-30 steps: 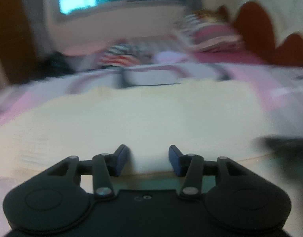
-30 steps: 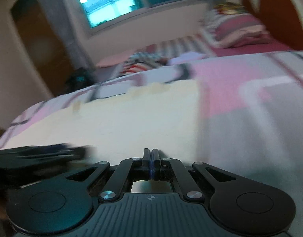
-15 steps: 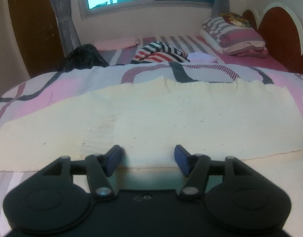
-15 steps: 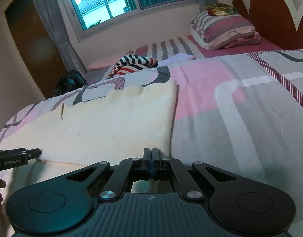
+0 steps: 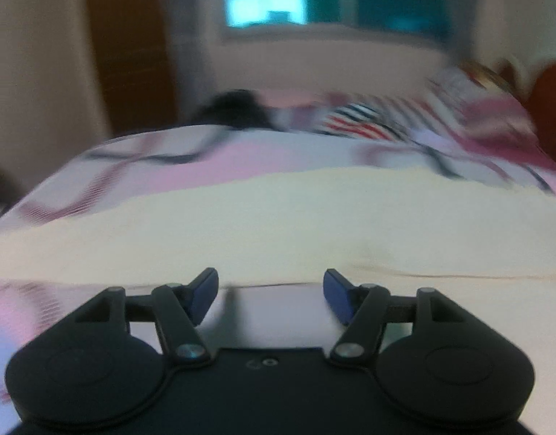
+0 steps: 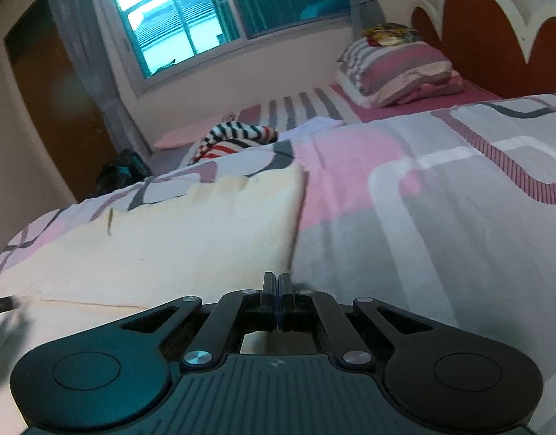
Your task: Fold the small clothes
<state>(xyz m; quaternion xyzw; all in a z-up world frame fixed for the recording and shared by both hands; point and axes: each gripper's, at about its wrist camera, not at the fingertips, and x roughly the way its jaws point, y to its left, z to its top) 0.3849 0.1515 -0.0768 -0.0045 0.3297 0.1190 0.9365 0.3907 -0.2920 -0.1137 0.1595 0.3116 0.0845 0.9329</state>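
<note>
A cream knit garment (image 6: 176,246) lies spread flat on the patterned bedspread (image 6: 441,217); in the blurred left wrist view the cream garment (image 5: 278,224) fills the middle. My left gripper (image 5: 270,286) is open just short of the garment's near edge, with bare bedspread between its fingers. My right gripper (image 6: 278,282) is shut, pads together, at the garment's near right corner. Whether fabric is pinched there I cannot tell. A dark tip of the left gripper (image 6: 0,304) shows at the far left edge of the right wrist view.
A striped red, white and black garment (image 6: 238,139) lies further up the bed, with stacked pillows (image 6: 397,69) against the brown headboard (image 6: 495,47). A dark bag (image 6: 122,174) sits by the wooden door (image 6: 49,108). A window (image 6: 190,18) is behind.
The left wrist view has swung to the left and blurred, and the left gripper's tip has slid toward the left edge of the right wrist view. The right gripper has hardly moved.
</note>
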